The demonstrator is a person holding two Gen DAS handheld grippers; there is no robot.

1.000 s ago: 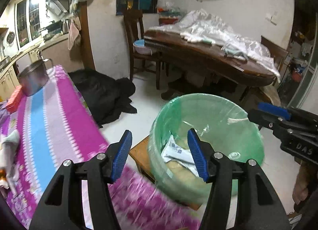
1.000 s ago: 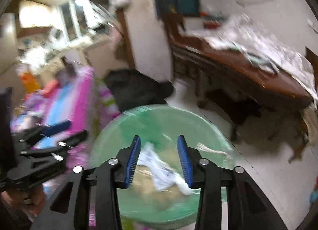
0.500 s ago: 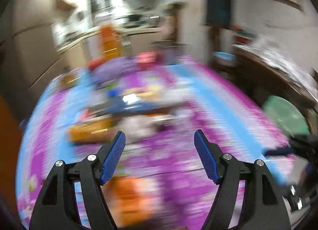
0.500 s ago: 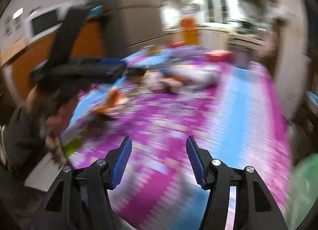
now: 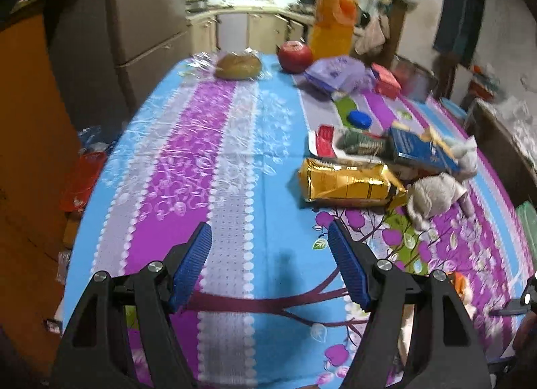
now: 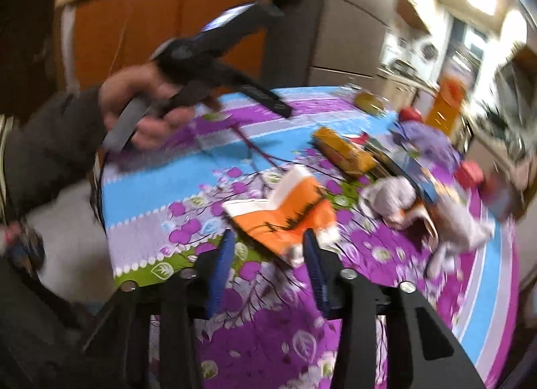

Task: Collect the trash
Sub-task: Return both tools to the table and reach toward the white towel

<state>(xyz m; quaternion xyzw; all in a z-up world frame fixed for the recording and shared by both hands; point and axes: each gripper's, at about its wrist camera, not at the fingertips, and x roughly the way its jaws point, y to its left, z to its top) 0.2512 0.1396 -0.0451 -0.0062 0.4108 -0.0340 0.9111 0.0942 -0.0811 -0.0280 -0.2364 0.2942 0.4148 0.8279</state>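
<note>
On the tablecloth [image 5: 235, 140] lie several bits of trash: one gold packet [image 5: 345, 184], two crumpled grey tissues [image 5: 433, 197], one blue box [image 5: 419, 150], one red-and-white wrapper [image 5: 324, 140] and one orange-and-white wrapper [image 6: 285, 211]. At the far end stand one bread roll [image 5: 238, 65], one apple [image 5: 294, 56] and one juice bottle [image 5: 334, 19]. The orange wrapper is creased and torn open, lying just ahead of the right gripper [image 6: 268, 268], whose fingers are apart and hold nothing. The left gripper [image 5: 270, 261] hangs over bare cloth, fingers wide apart and empty.
</note>
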